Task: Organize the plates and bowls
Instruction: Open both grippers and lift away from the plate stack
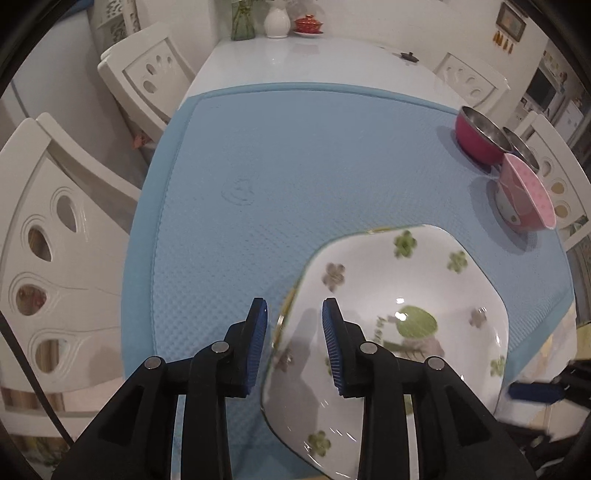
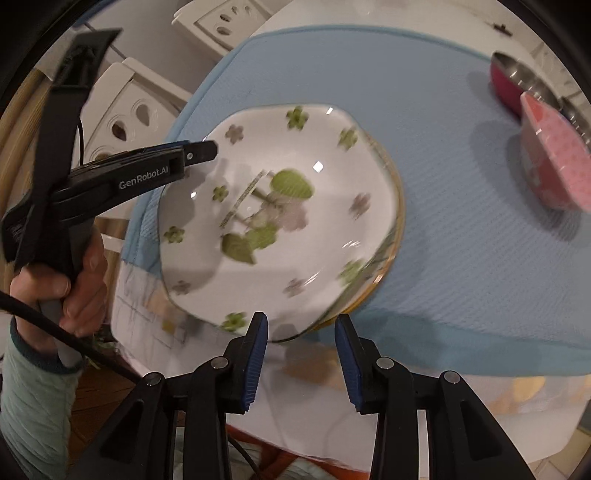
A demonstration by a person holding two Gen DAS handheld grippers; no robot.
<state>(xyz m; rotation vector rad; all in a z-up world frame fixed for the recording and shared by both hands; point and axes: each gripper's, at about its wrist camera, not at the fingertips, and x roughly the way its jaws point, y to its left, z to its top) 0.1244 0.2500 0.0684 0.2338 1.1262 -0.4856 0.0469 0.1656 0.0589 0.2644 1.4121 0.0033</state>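
A white plate (image 1: 388, 295) with rounded corners and green and grey flowers lies at the near edge of the blue mat (image 1: 295, 166). My left gripper (image 1: 293, 317) stands open astride the plate's left rim; its pads do not touch the rim. In the right wrist view the same plate (image 2: 280, 206) rests on a gold-rimmed plate (image 2: 397, 221). My right gripper (image 2: 301, 328) is open, with the plate's near rim between its fingers and gaps on both sides. The left gripper (image 2: 207, 149) shows there at the plate's left edge, held by a hand (image 2: 81, 284).
A magenta steel bowl (image 1: 476, 136), a second steel bowl (image 1: 521, 146) and a tilted pink dotted bowl (image 1: 524, 192) stand at the mat's right. White chairs (image 1: 55, 258) line the table's left side. Vases and a red lidded cup (image 1: 308, 24) sit at the far end.
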